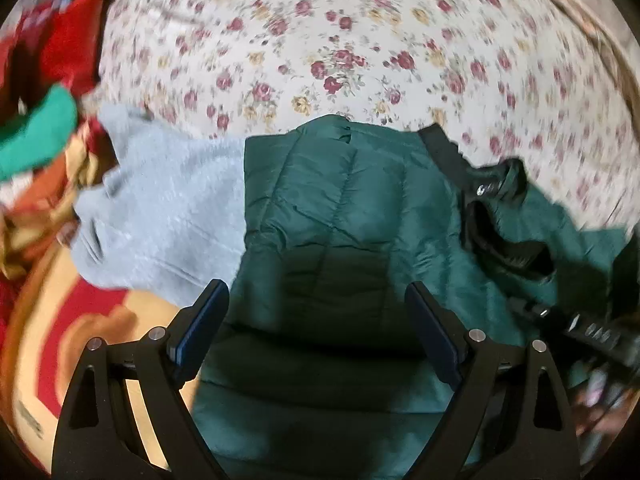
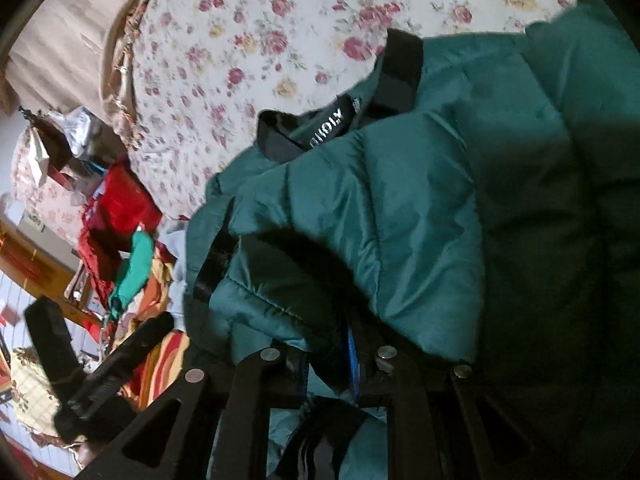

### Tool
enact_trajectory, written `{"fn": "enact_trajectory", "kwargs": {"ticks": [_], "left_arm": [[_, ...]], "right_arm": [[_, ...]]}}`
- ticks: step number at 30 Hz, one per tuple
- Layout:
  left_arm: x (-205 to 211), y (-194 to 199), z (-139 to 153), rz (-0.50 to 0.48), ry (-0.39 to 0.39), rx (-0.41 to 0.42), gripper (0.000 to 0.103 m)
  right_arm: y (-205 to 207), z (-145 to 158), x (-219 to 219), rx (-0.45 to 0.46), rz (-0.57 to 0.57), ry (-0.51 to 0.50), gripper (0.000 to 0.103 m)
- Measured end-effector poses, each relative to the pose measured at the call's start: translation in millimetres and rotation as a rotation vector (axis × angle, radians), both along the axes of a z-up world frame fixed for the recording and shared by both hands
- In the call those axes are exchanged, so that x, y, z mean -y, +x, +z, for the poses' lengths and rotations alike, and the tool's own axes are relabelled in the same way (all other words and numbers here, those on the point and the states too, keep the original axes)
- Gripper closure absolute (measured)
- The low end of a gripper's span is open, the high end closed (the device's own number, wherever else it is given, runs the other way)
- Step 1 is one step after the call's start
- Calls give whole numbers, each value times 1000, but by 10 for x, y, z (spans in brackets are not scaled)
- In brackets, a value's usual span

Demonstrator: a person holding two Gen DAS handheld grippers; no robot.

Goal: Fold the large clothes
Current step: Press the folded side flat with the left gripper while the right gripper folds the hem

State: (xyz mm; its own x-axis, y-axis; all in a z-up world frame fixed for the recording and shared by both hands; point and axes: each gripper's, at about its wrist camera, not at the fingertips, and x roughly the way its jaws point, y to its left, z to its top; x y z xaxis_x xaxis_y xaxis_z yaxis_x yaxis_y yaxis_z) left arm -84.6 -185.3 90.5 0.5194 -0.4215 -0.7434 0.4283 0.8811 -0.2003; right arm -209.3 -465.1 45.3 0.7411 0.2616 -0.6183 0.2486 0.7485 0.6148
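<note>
A dark green quilted jacket (image 1: 344, 216) with a black collar (image 2: 400, 68) lies on the floral bedsheet (image 1: 320, 40). My left gripper (image 1: 316, 304) hovers open over the jacket's lower part, its blue-padded fingers (image 1: 208, 320) wide apart and nothing between them. My right gripper (image 2: 328, 364) is shut on a bunched fold of the jacket (image 2: 400, 208). The fabric drapes over its fingertips and hides most of them. In the left wrist view the right gripper (image 1: 592, 332) shows at the far right edge.
A pale grey sweater (image 1: 160, 208) lies left of the jacket. Red, green and orange clothes (image 1: 48, 120) are piled at the left edge. The left gripper (image 2: 100, 360) shows at the lower left of the right wrist view. Beyond it are cluttered furniture and bags (image 2: 80, 140).
</note>
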Motion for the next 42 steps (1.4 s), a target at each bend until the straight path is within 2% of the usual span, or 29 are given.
{"fn": "enact_trajectory", "kwargs": {"ticks": [1, 2, 3, 4, 6, 10, 13, 17, 20, 22, 23, 24, 25, 26, 28, 29, 36, 42], "left_arm": [[-18, 10, 22, 4, -30, -19, 14], [-34, 9, 56, 6, -68, -31, 14], [-40, -1, 93, 4, -97, -36, 13], [-35, -16, 133, -1, -126, -40, 13], [6, -43, 210, -18, -175, -53, 13], [205, -91, 301, -60, -227, -103, 13], [440, -187, 334, -87, -207, -87, 13], [898, -348, 198, -177, -98, -82, 13], [1189, -432, 78, -222, -1, -42, 13], [1287, -475, 14, -251, 38, -15, 15], [1348, -505, -9, -268, 57, 2, 27], [1389, -526, -26, -276, 70, 12, 54], [1398, -532, -41, -280, 77, 8, 65], [1418, -526, -49, -281, 82, -7, 72], [1400, -517, -17, -273, 70, -3, 79], [1381, -510, 6, -272, 67, 3, 86], [1223, -461, 182, -230, 81, 85, 93], [782, -227, 409, -141, 42, 143, 94]], "right_arm": [[-7, 24, -8, -1, 8, -9, 85], [-30, 58, -9, -3, 18, -18, 76], [-73, 117, -24, -4, 35, -31, 61], [-108, 166, -46, 1, 50, -44, 55], [-206, 287, -105, 15, 75, -87, 33], [-461, 524, -174, 25, 84, -192, 32], [-719, 718, -150, 28, 83, -290, 32], [-1096, 887, -14, 30, 44, -376, 32], [-1402, 947, 109, 22, -2, -436, 32], [-1597, 947, 218, 12, -32, -457, 32], [-1667, 940, 267, 7, -47, -460, 32], [-1756, 932, 343, 4, -71, -459, 32], [-1807, 925, 397, 5, -89, -453, 32], [-1841, 922, 445, 6, -108, -444, 32], [-1923, 886, 584, 3, -159, -415, 32], [-1943, 855, 650, -1, -179, -391, 32], [-1743, 655, 711, -55, -220, -383, 32], [-1436, 597, 695, -50, -222, -358, 32]]}}
